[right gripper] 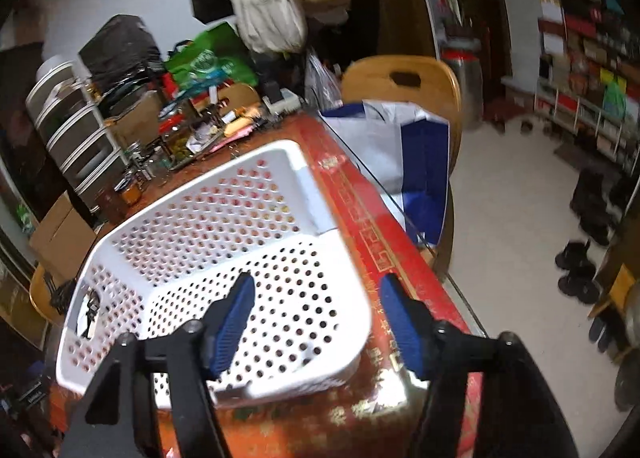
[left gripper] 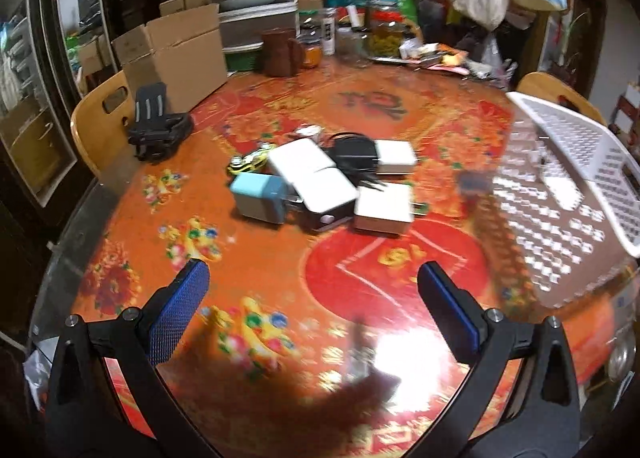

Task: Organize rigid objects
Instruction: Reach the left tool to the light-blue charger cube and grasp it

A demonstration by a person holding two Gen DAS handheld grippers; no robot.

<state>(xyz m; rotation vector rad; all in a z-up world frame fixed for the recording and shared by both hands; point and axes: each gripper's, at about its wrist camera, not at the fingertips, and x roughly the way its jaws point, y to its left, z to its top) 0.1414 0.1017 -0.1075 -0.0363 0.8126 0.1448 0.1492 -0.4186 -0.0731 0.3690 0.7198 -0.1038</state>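
Left wrist view: the left claw [left gripper: 312,278] stands wide apart, its blue-padded fingers [left gripper: 180,310] holding nothing, above the round bench covered in a red and orange floral cloth [left gripper: 280,290]. Near the bench's middle lies a cluster of small rigid objects: a light-blue box-shaped charger [left gripper: 260,197], a white rounded rectangular case [left gripper: 316,177], two white square plug adapters [left gripper: 384,209] and a black coiled cable [left gripper: 356,153], touching or overlapping. A white perforated plastic basket [left gripper: 568,161] sits at the right edge, well apart from the cluster. Right wrist view: the right claw [right gripper: 316,318] is partly open, nothing between its pads, positioned over the near rim of the same basket [right gripper: 224,225], which holds one small dark item [right gripper: 90,312] near its left wall.
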